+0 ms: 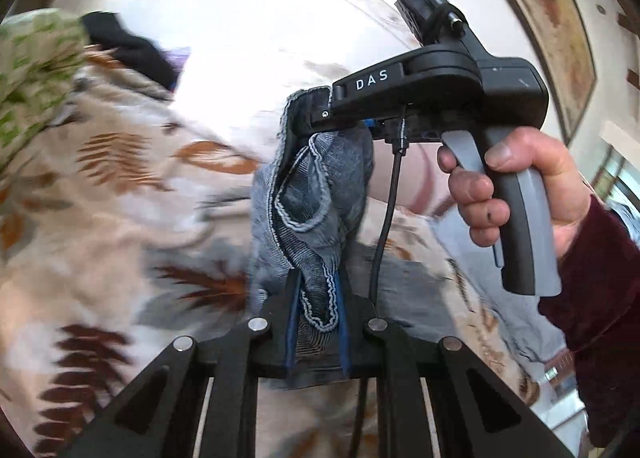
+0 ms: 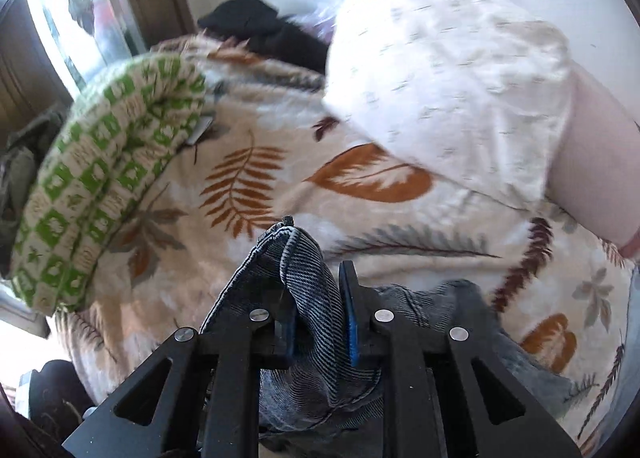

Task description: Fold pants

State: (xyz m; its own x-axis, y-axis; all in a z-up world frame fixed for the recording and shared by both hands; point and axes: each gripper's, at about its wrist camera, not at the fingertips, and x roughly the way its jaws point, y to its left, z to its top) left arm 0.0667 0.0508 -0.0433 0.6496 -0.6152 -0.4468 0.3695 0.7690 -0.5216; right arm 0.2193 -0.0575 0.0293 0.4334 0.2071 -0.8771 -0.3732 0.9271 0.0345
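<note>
The pants are blue-grey denim with pale stitched hems. In the left wrist view my left gripper is shut on a bunched fold of them, and the cloth stretches up to my right gripper, a black tool held by a hand in a dark red sleeve, also clamped on the denim. In the right wrist view the right gripper pinches a hemmed edge of the pants between its blue-padded fingers. More denim trails down over the leaf-print blanket.
The blanket covers a bed. A green-and-white checked pillow lies left, a white patterned pillow at the back right, dark clothing behind them. A window is at far left. A framed picture hangs on the wall.
</note>
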